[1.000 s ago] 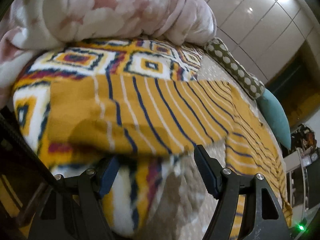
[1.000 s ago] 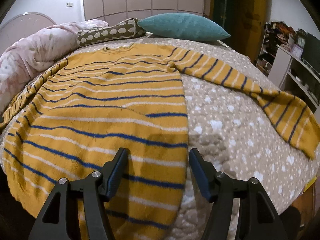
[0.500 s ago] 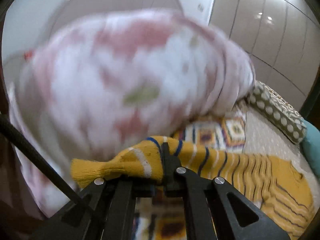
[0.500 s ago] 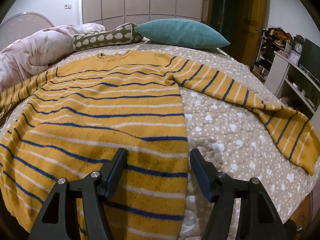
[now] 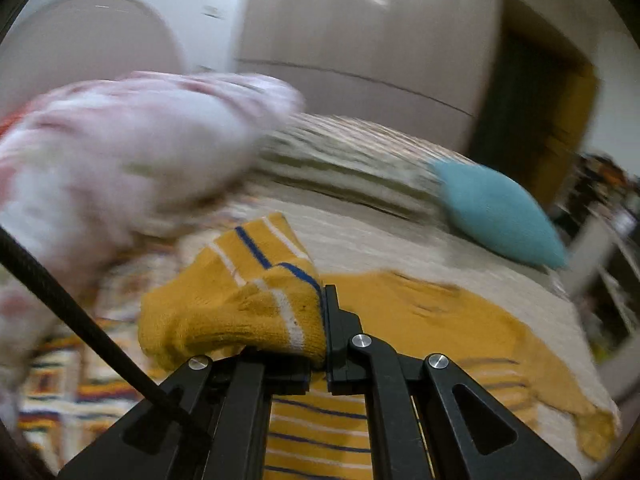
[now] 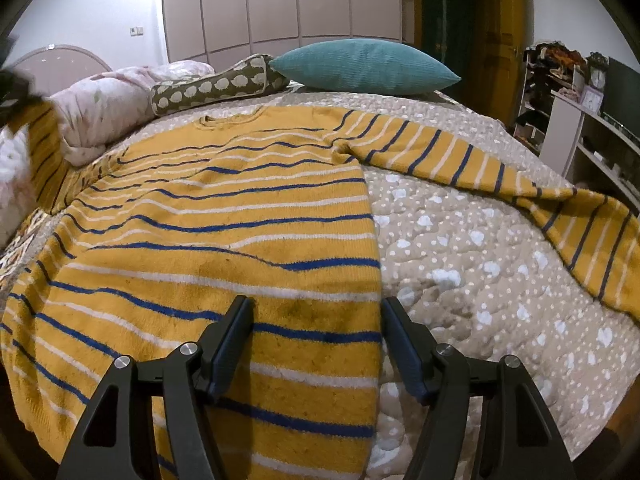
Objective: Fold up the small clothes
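A yellow sweater (image 6: 224, 216) with blue and white stripes lies spread flat on the bed. Its right sleeve (image 6: 520, 196) stretches out to the right. My left gripper (image 5: 324, 320) is shut on the cuff of the left sleeve (image 5: 240, 304) and holds it lifted above the bed; the raised sleeve also shows at the far left of the right wrist view (image 6: 44, 148). My right gripper (image 6: 316, 344) is open and empty, hovering just above the sweater's lower right edge near the hem.
A pink floral duvet (image 6: 104, 108) is bunched at the bed's left. A spotted bolster (image 6: 216, 86) and a teal pillow (image 6: 364, 66) lie at the head. The beige quilt (image 6: 460, 260) covers the bed. Shelves (image 6: 580, 120) stand to the right.
My left gripper closed on the left sleeve cuff, lifted it and is swinging it to the right over the bed. My right gripper stayed open and moved slightly forward.
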`<state>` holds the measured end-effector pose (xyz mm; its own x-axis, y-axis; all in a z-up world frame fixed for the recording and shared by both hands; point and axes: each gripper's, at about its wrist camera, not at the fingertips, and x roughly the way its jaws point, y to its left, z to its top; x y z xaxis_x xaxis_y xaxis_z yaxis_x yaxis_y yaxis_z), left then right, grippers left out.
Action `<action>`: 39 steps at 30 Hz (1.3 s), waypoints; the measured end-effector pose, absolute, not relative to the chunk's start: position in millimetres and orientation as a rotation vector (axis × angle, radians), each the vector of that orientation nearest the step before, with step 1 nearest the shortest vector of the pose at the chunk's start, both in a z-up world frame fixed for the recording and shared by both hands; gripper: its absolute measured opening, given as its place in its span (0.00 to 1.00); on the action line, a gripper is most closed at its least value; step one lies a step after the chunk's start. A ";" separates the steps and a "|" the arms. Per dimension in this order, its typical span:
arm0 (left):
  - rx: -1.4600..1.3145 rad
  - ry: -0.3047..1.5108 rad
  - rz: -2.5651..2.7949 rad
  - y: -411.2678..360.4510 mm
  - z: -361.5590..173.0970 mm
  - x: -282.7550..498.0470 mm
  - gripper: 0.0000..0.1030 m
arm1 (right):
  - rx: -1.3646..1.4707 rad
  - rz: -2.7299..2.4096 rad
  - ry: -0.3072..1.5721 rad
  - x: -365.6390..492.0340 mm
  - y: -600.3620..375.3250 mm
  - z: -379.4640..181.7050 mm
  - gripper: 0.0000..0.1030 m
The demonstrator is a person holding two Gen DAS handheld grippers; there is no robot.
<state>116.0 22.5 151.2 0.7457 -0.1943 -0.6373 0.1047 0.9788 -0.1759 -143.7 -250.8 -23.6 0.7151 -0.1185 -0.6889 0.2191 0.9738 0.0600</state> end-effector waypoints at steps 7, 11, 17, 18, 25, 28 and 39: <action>0.028 0.831 -0.474 -151.2 102.1 110.2 0.06 | 0.168 -0.150 0.727 -150.6 -257.1 -27.1 0.71; 0.025 0.902 -0.551 -184.6 76.9 100.1 0.43 | 0.155 -0.134 0.722 -154.3 -257.8 -28.3 0.72; -0.019 0.892 -0.529 -131.7 81.4 62.9 0.58 | 0.157 -0.129 0.715 -156.6 -257.0 -30.5 0.75; -0.021 0.879 -0.519 -119.6 84.3 54.8 0.63 | 0.152 -0.132 0.715 -156.5 -255.5 -30.8 0.75; -0.046 0.749 -0.344 -12.7 97.2 4.1 0.74 | 0.140 -0.157 0.729 -155.2 -254.1 -16.4 0.76; -0.110 0.722 -0.227 31.6 80.2 0.7 0.75 | 0.084 -0.134 0.683 -150.2 -246.8 9.6 0.76; -0.139 0.659 -0.011 113.7 26.6 -4.2 0.75 | -0.472 -0.011 0.644 -14.7 -124.7 28.2 0.76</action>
<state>-4.2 113.7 26.6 0.7909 -0.0540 -0.6096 -0.0342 0.9907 -0.1320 -14.7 -124.7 28.2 0.8034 -0.1543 -0.5751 -0.1339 0.8943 -0.4270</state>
